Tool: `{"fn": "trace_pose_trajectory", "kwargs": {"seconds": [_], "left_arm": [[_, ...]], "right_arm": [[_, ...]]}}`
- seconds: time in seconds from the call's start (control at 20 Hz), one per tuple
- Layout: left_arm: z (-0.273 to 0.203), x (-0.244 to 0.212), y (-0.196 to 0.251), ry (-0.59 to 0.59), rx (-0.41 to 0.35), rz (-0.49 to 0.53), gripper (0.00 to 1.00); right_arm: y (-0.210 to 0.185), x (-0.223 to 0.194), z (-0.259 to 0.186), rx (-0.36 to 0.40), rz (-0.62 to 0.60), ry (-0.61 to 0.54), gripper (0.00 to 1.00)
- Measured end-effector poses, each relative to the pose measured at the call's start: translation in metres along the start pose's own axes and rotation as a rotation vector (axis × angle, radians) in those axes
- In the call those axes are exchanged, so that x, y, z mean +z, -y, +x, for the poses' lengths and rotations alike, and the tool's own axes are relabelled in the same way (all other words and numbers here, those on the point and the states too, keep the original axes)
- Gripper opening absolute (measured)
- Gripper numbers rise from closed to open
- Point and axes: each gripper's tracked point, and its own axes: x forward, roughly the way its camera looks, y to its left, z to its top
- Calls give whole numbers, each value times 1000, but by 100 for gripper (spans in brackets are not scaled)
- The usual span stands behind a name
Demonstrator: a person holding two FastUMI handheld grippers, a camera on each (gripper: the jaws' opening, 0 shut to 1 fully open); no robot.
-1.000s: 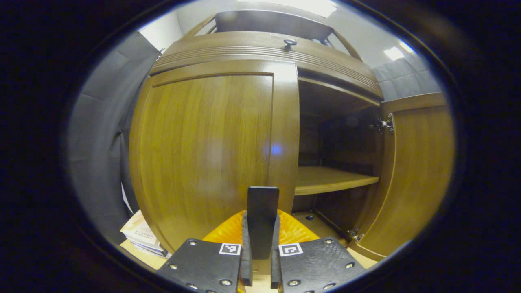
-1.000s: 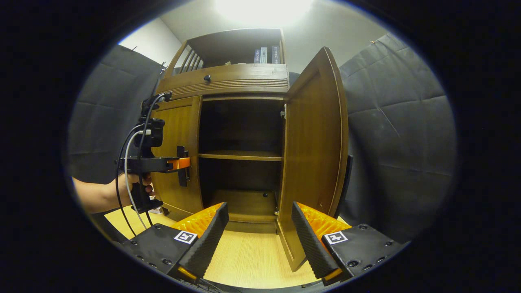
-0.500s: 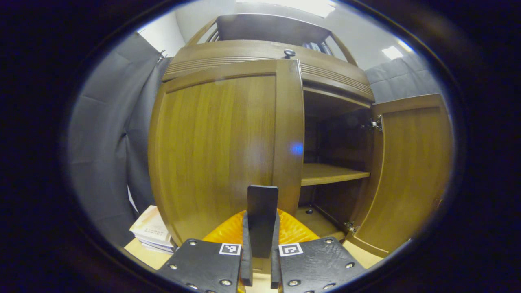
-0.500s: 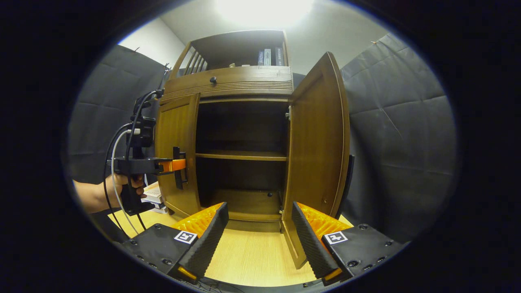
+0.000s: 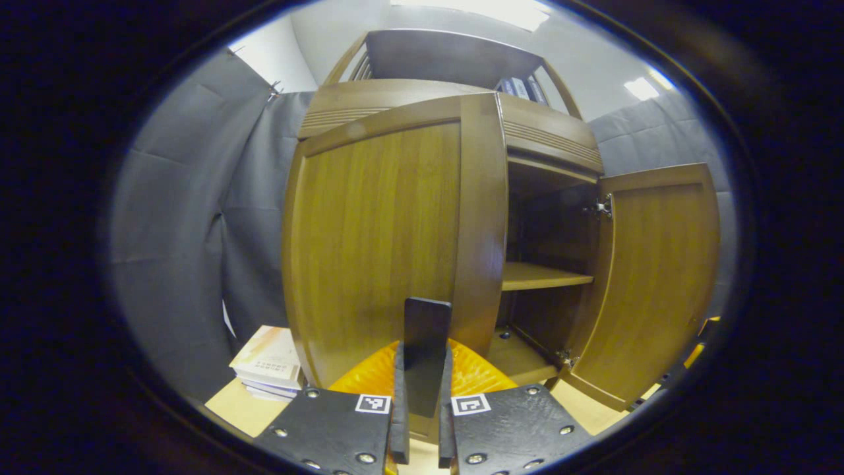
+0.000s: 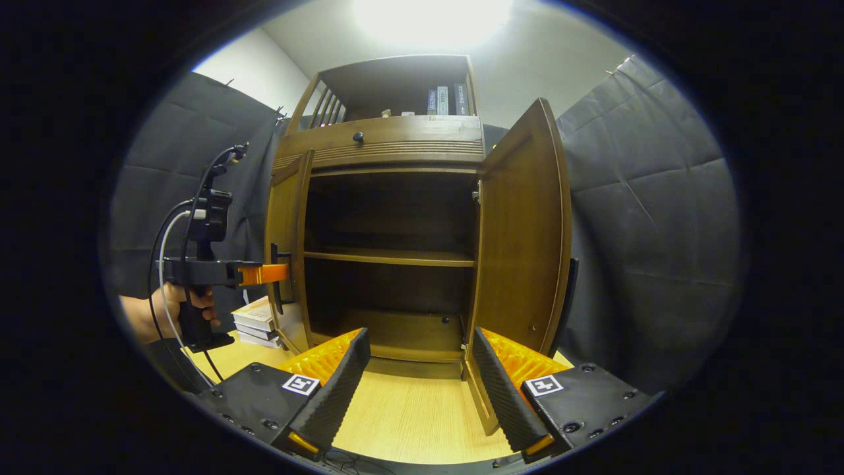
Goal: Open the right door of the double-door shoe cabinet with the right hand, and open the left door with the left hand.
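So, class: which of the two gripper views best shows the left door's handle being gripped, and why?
The left gripper view: the left gripper has both fingers pressed on the upright dark handle, close up against the left door. The right gripper view shows that handle small and side-on, far off.

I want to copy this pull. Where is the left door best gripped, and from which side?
Grip the left door by its upright handle near the free edge, coming straight at the door's front. The bar is narrow and vertical, so fingers close across it, as the left gripper does.
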Motion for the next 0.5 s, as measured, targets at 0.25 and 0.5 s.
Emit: {"fn": "trace_pose_trajectory", "kwargs": {"seconds": [0.25, 0.5], "left_arm": [[-9, -1, -10, 3, 29, -4, 17], [-18, 1, -21, 8, 70, -13, 18]], "right_arm": [[-9, 5, -6, 22, -12, 8, 97], [-23, 3, -7, 56, -20, 1, 97]]}}
